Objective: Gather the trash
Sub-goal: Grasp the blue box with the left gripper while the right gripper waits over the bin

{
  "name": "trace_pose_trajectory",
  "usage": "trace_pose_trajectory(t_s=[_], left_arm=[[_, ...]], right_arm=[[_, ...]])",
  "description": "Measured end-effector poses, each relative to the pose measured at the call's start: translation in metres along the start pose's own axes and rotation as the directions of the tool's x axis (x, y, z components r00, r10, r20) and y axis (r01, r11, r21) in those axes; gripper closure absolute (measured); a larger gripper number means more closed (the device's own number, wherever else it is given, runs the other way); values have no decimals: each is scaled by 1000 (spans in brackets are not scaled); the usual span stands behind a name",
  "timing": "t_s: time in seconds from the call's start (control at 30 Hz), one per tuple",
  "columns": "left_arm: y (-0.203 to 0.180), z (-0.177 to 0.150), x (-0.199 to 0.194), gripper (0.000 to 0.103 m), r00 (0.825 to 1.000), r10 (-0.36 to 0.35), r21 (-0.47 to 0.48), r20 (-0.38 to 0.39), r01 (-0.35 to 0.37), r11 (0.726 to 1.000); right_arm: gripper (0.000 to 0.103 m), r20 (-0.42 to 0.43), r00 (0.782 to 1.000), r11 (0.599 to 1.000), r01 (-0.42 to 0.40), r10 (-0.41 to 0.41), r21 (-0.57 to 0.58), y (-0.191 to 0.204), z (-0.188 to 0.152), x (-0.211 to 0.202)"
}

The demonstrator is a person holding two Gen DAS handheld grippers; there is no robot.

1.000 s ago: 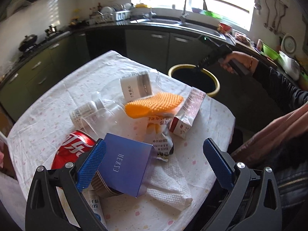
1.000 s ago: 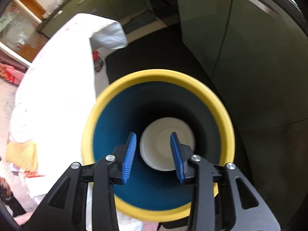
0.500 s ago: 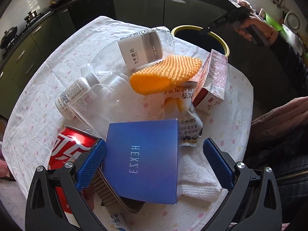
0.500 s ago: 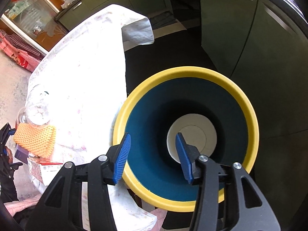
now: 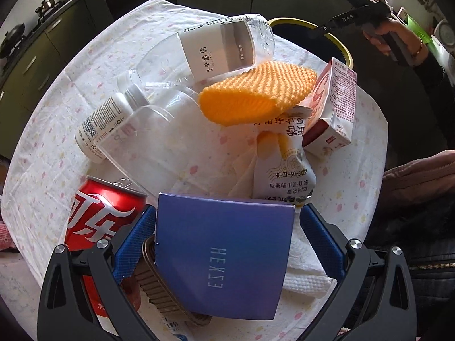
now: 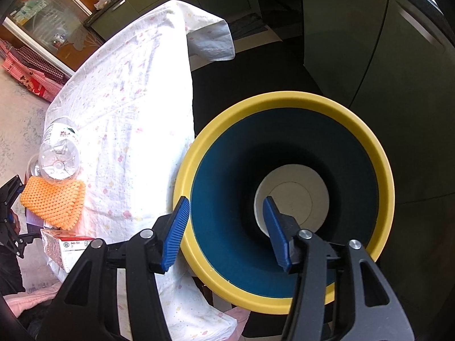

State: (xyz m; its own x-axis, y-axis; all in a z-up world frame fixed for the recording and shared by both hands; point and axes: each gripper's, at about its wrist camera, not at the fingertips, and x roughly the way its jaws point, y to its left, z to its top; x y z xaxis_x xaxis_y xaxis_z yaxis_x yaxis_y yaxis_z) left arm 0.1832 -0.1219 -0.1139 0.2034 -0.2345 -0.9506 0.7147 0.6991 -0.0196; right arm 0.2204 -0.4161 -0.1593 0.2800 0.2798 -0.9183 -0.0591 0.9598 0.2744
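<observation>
Left wrist view: my left gripper (image 5: 224, 244) is straddling the blue box (image 5: 224, 255), jaws released, a cola can (image 5: 102, 216) crowding its left side. Right wrist view: my right gripper (image 6: 226, 233) is hovering over the yellow-rimmed bin (image 6: 284, 108), jaws opening, nothing between them.

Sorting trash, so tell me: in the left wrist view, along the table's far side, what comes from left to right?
White pill bottle → clear labelled water bottle → orange knitted mesh → red-and-white carton.
</observation>
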Motion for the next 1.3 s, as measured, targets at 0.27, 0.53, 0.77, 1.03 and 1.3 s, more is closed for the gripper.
trace_pose_trajectory(t_s=[0.27,0.53,0.77,1.03,1.3], left_arm=[[-11,6,-14,26,995,63,-20,71,-62,998],[-5,7,-48,26,979,59,-84,196,-43,996],[-16,6,-29,25,988,58,-67,143,-49,997],[-26,0,-29,9,981,132,-62,140,-124,990],[-31,3,-31,9,980,161,-9,113,-161,987]], right_arm=[[51,20,1000,1000,-17,17,-12,5,-6,-7],[51,39,999,1000,-24,25,-14,5,-11,-13],[51,32,999,999,-30,31,-27,8,-13,-12],[48,22,999,999,-27,28,-37,9,-16,-9],[48,17,999,998,-34,35,-44,10,-13,-3]])
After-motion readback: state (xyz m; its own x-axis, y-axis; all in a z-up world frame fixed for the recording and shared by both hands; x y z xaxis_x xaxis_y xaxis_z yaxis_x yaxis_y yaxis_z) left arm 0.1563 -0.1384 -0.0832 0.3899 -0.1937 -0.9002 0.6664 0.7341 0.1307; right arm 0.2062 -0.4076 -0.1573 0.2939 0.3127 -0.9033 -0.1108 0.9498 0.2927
